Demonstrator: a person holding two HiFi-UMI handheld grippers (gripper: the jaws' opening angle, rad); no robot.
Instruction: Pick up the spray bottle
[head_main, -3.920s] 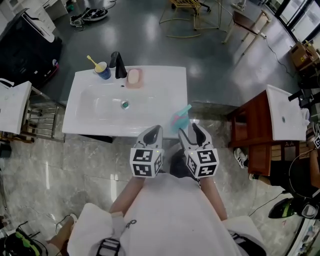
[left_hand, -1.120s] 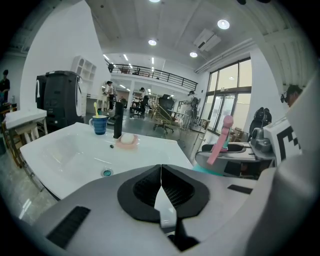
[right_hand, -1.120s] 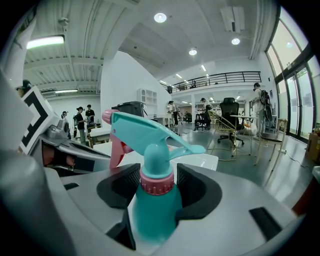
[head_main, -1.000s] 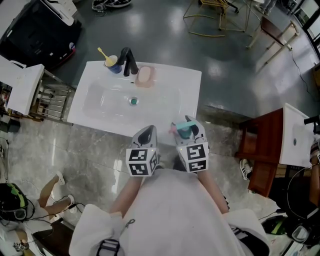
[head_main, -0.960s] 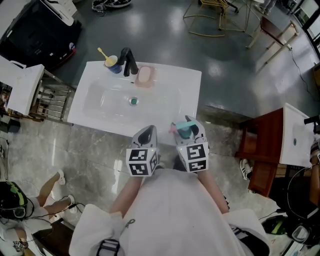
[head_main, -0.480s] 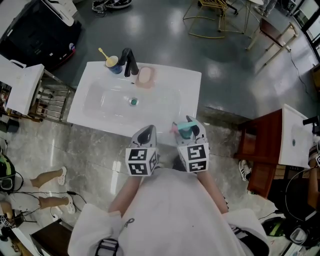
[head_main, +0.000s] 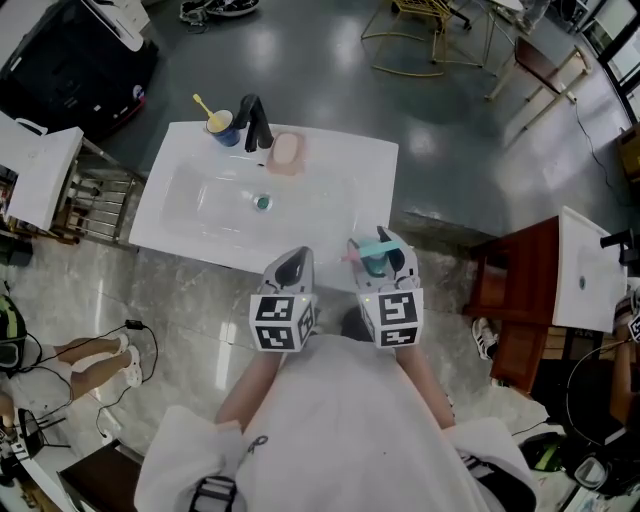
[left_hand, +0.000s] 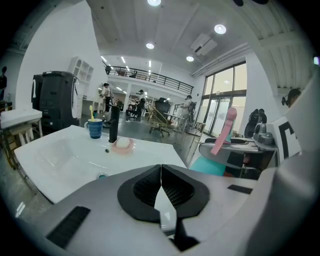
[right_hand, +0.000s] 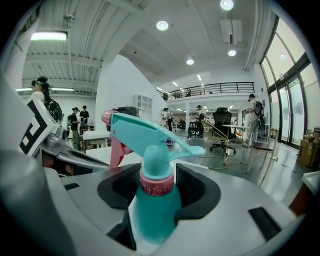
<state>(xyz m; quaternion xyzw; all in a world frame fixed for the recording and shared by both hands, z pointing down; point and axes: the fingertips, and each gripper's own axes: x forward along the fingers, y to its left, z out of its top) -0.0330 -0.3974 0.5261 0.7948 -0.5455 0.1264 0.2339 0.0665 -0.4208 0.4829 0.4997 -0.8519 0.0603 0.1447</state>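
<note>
1. I find my right hand-held gripper clenched on the teal spray bottle, jaws pressing just below its pink collar.
2. The bottle stands upright at the front right corner of the worktop.
3. My left hand-held gripper is clenched on nothing, jaws together, at the front edge.

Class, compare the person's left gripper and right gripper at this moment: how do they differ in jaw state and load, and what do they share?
The left gripper has its jaws pressed together; the right gripper has its jaws apart, clamped on the teal spray bottle. The left gripper carries nothing; the right gripper carries the bottle. Both bear a marker cube and sit side by side near the white sink's front edge.
</note>
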